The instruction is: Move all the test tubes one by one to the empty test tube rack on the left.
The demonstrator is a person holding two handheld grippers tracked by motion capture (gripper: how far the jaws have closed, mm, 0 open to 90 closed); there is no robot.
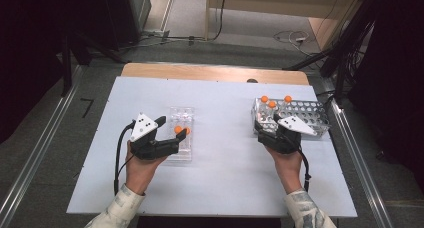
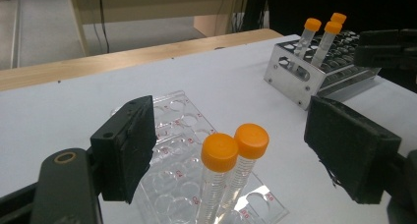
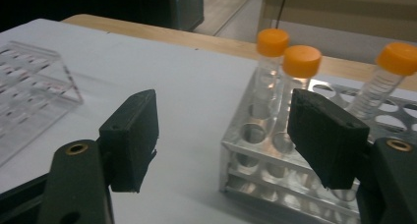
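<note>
Black jaws of our left claw point(image 2: 231, 150) stand released on either side of two orange-capped tubes point(image 2: 235, 167) that sit upright, caps almost touching, in the clear plastic rack point(image 2: 172, 130); neither pad presses on them. In the high view that rack point(image 1: 181, 133) lies left of centre on the tabletop point(image 1: 220, 138), just ahead of our left claw point(image 1: 172, 130).

Our right claw point(image 3: 223, 135) is released too and holds nothing, its jaws set before the near corner of the metal rack point(image 3: 275, 155), where three more capped tubes point(image 3: 273, 71) stand, one of them leaning. From above, the right claw point(image 1: 267, 123) sits against that rack's near left corner point(image 1: 300, 113).

What we judge could go wrong:
- Both left tubes stand so close that closing on one may catch the other and lift or tip it.
- The clear rack looks light; a sideways pull on a tube could drag or overturn it.
- Our right jaw is near the metal rack's edge, so a careless advance might knock the wall instead of reaching a tube.
- The leaning tube could bind in its hole if pulled straight up.

We work on a pale sheet laid over a wooden board, with grey floor, metal rails and loose cables beyond, and dark equipment at the sides.
</note>
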